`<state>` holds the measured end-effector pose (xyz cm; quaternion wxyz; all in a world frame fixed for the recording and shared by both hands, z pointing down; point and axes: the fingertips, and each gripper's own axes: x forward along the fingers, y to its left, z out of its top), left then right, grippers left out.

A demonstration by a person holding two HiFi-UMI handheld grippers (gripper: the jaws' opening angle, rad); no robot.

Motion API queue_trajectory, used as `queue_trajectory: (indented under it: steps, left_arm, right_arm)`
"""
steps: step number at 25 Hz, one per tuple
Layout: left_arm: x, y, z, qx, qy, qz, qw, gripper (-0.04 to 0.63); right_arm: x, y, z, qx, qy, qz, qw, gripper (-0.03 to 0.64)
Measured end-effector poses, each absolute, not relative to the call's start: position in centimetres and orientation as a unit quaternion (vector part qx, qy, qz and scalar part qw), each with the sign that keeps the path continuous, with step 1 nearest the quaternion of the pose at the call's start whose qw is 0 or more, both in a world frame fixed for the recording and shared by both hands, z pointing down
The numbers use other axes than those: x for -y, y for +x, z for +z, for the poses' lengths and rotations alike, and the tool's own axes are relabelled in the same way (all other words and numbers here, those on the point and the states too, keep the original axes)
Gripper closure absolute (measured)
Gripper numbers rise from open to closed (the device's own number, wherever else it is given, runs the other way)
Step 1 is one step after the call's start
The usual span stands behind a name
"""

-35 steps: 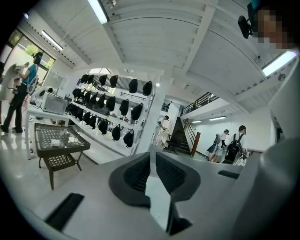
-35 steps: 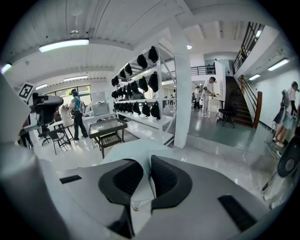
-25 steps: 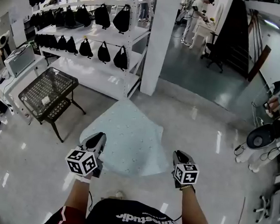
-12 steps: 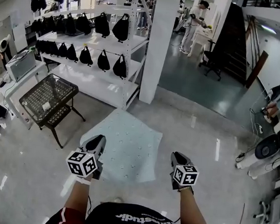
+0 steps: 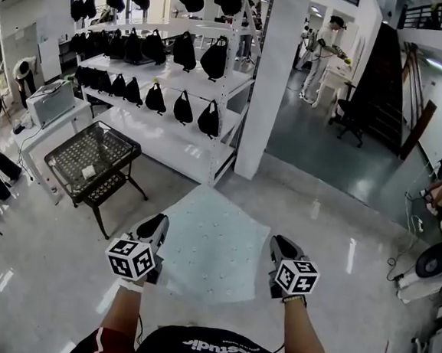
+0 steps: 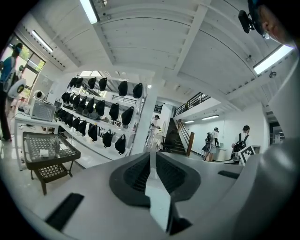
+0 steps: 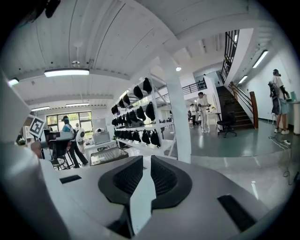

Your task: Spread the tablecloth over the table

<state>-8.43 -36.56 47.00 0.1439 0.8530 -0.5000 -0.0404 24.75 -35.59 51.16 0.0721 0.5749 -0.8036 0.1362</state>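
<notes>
Left claw: clamped shut on the tablecloth, pinching its near left corner, with a thin strip of cloth running between the jaws.
Right claw: same deal, shut tight on the near right corner.
Tablecloth: pale with little dots, held up in the air between my two claws and fanning out ahead of me over the shiny floor.
Wire-mesh table: black, off to my front left, well apart from the cloth.
Background: white shelf rack lined with black bags, and a white pillar just right of it.
</notes>
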Motion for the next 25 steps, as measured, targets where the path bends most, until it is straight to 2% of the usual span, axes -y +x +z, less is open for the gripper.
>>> queue_trajectory:
  steps: [13,25]
  left_arm:
    - [39.3,-8.2,43.2,0.481,0.867,-0.054,0.117,0.545]
    - [36.8,-6.7,40.0,0.475,0.874,-0.071,0.071,0.545]
  right_arm:
    - [37.7,18.0,44.7,0.838,0.531,0.123,-0.004,0.541]
    - [35.9,16.3,38.5,0.849,0.524,0.060,-0.029,0.557]
